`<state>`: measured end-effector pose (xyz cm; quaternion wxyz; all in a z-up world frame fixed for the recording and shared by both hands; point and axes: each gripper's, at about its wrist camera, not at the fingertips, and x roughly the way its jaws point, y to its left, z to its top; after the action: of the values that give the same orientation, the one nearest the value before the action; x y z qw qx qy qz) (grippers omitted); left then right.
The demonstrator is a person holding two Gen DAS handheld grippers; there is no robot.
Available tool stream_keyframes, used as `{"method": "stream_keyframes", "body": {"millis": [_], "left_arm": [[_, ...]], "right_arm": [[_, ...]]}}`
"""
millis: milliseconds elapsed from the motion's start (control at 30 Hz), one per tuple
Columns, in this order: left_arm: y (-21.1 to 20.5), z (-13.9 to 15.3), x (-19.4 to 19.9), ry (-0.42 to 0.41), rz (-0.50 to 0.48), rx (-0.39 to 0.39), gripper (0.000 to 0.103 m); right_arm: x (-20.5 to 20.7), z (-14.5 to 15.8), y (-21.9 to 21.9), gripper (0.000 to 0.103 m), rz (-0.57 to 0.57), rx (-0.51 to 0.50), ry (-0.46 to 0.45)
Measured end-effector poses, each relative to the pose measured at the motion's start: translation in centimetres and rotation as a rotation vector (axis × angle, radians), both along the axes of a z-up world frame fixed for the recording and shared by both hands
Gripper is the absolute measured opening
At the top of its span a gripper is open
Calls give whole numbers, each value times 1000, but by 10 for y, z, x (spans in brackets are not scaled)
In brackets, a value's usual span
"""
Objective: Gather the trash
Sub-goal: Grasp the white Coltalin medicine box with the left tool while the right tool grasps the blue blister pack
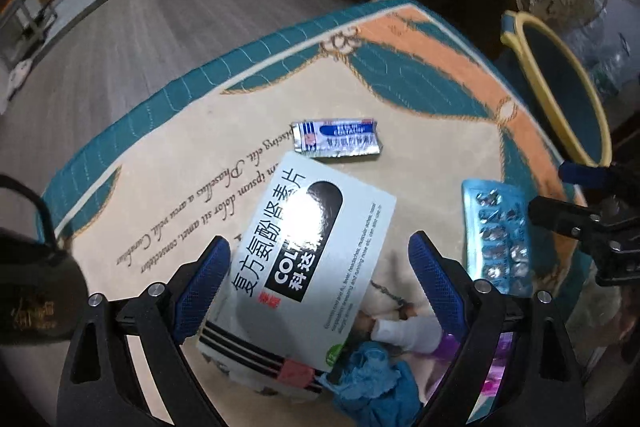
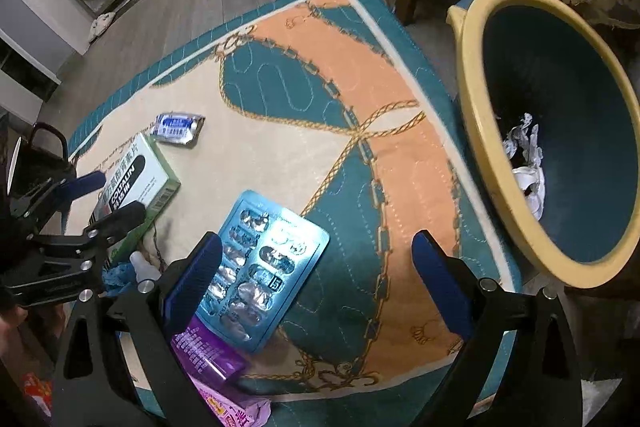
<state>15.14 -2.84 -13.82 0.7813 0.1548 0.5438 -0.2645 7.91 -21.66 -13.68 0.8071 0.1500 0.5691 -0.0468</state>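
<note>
Left view, step: left gripper (image 1: 318,267) spread wide around the box (image 1: 310,259), grasping nothing; judged the approach to a pick.
Next: close on the box's long sides, then carry it right to the bin (image 1: 560,83).
Box: glossy white card, flat, on the rug (image 1: 180,163).
Sachet (image 1: 336,139): crumpled foil, farther off.
Right view, step: right gripper (image 2: 316,281) released, empty, over the blister (image 2: 266,267).
Blister: blue foil, dented pockets.
Bin: yellow rim, far right, paper inside.

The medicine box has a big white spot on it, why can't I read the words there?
Left wrist view: a light glares off the shiny medicine box, washing out the middle characters. Right wrist view: no glare on the box, though it looks small and bent by the fisheye; the blister pack shines brightly instead.
</note>
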Motion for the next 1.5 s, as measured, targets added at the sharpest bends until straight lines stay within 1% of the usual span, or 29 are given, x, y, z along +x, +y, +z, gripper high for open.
{"method": "stream_keyframes", "body": {"millis": [67,167,233,367,433,500,667,733,767,800,833,900,933,1000,1167,1300,1400,1433,1467,1500], "left_arm": [[1,-3,1,1,-4,8,90],[5,-2,2,15,-2,-15,90],[5,-2,1,17,-8,-13,90],[5,0,-1,-40,-17,51,90],[6,0,1,-55,-8,62,90],[8,-5,3,-28,2,64,90],[7,-23,3,26,-12,130,91],[7,-23,4,34,-11,123,91],[9,-23,4,42,-4,122,89],[10,-21,6,46,7,119,83],[12,-19,8,45,16,112,82],[15,-14,13,67,32,68,79],[16,-12,14,68,34,59,79],[16,-8,15,46,36,73,78],[18,-5,18,37,56,80,78],[20,-2,21,33,72,68,78],[19,-1,20,33,82,62,78],[18,-1,17,32,81,63,78],[18,-1,17,31,80,63,78],[18,0,16,28,80,63,78]], "right_arm": [[0,-2,4,94,14,5,6],[0,-4,11,94,39,10,10],[0,-5,14,94,52,10,9],[1,-7,17,94,61,12,15],[1,-7,19,94,66,13,15],[1,-6,19,94,70,8,13],[1,-10,20,94,71,19,29],[1,-10,21,94,76,21,32],[1,-11,22,94,79,22,32],[2,-11,23,94,81,24,32],[2,-11,24,94,83,26,33],[2,-12,25,94,90,29,38],[2,-13,26,94,92,31,42],[2,-15,28,94,97,36,50],[5,-23,43,94,129,27,55],[8,-25,57,95,144,-35,42],[6,-28,67,87,193,-120,35],[4,-28,70,81,215,-159,35],[3,-27,70,78,228,-180,35],[3,-26,69,73,232,-181,34]]}}
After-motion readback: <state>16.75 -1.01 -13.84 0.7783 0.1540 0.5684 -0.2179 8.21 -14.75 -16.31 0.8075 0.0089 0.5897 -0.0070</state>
